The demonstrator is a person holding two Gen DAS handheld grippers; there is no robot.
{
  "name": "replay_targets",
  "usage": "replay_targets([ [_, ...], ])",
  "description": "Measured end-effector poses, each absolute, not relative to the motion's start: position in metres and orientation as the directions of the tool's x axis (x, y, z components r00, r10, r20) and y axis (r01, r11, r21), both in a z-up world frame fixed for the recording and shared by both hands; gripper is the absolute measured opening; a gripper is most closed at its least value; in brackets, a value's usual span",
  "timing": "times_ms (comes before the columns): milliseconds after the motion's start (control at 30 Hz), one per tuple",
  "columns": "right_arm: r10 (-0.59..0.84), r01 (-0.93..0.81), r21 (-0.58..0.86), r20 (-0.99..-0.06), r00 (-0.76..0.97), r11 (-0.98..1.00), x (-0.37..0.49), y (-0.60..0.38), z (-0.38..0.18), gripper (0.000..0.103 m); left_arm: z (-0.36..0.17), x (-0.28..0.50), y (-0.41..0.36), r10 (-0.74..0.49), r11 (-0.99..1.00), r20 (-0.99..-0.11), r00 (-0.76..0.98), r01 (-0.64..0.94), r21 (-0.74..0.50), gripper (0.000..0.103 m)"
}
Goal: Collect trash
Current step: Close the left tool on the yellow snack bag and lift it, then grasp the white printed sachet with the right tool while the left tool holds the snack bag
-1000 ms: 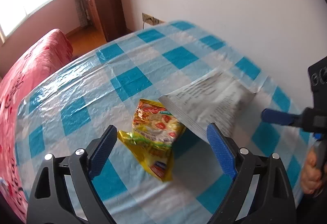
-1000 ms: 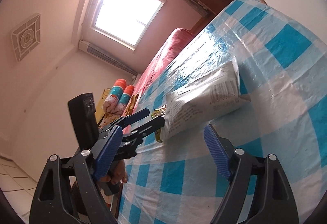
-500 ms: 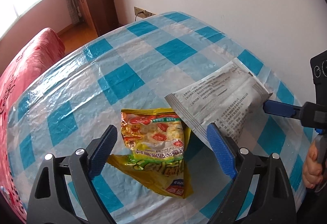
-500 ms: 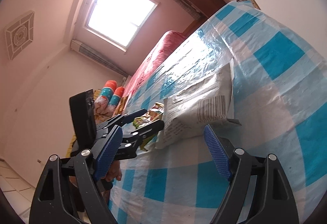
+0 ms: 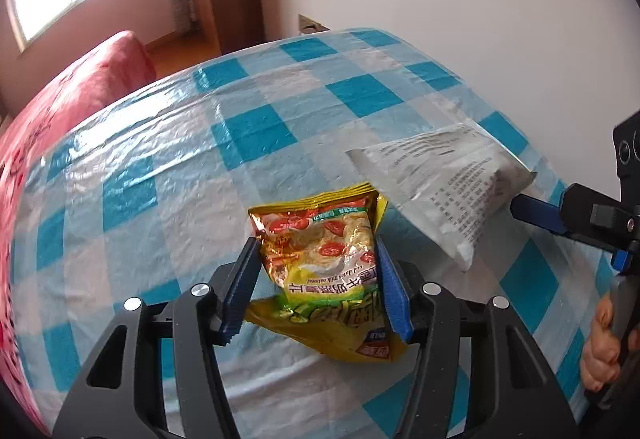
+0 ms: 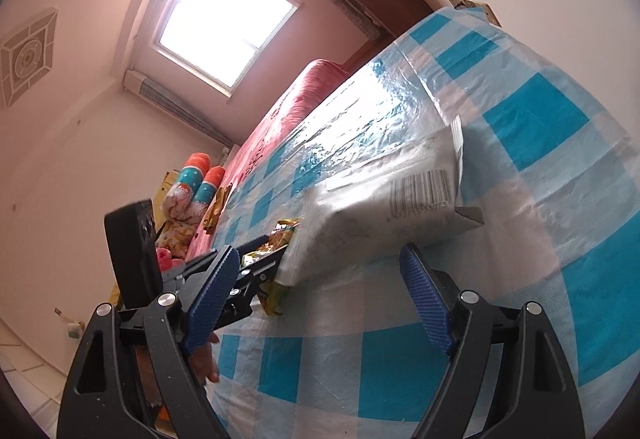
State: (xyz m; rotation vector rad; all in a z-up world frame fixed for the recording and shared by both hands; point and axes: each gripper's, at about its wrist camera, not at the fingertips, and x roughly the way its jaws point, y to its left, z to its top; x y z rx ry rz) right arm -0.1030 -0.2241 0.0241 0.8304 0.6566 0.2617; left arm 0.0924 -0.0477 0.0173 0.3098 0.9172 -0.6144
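- The left gripper (image 5: 316,279) has just been closing, and its blue pads (image 5: 390,291) now press both sides of the yellow snack packet (image 5: 320,255); the packet lies on the table (image 5: 160,167), on the blue-and-white check cloth, toward the near edge; its crumpled lower end sticks out under the jaws.
- The white pouch (image 5: 444,183) with black print lies just beside the packet, toward the wall-side edge of the table; in the left wrist view its near corner seems to overlap the packet's top, though that is hard to tell.
- The right gripper (image 6: 316,299) stands spread wide with nothing between its pads; it hovers near the white pouch's barcode end (image 6: 424,191); one of its blue fingers (image 5: 536,213) shows at the pouch's corner in the left wrist view.
- A red sofa (image 5: 72,103) runs beyond the table's far edge.
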Motion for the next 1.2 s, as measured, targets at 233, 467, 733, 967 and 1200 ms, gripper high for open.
replay_targets([
  [233, 0.434, 0.045, 0.733, -0.45, 0.78, 0.679, -0.104, -0.228, 0.026, 0.083, 0.018, 0.091, -0.044, -0.336, 0.837, -0.812, 0.477, 0.547, -0.025, 0.053],
  [467, 0.42, 0.076, 0.73, -0.471, 0.776, 0.68, -0.105, -0.236, 0.023, 0.083, 0.024, 0.104, -0.046, -0.34, 0.857, -0.818, 0.464, 0.51, -0.066, 0.046],
  [733, 0.402, 0.093, 0.719, -0.485, 0.777, 0.689, -0.108, -0.242, 0.023, 0.083, 0.035, 0.115, -0.055, -0.356, 0.851, -0.808, 0.469, 0.52, -0.074, 0.045],
  [967, 0.365, 0.12, 0.708, -0.493, 0.789, 0.696, -0.111, -0.253, 0.024, 0.083, 0.022, 0.099, -0.044, -0.361, 0.855, -0.819, 0.446, 0.509, -0.1, 0.045],
  [1200, 0.335, 0.137, 0.666, -0.53, 0.779, 0.733, -0.107, -0.252, 0.026, 0.083, 0.026, 0.077, -0.029, -0.391, 0.845, -0.811, 0.435, 0.518, -0.13, 0.045],
])
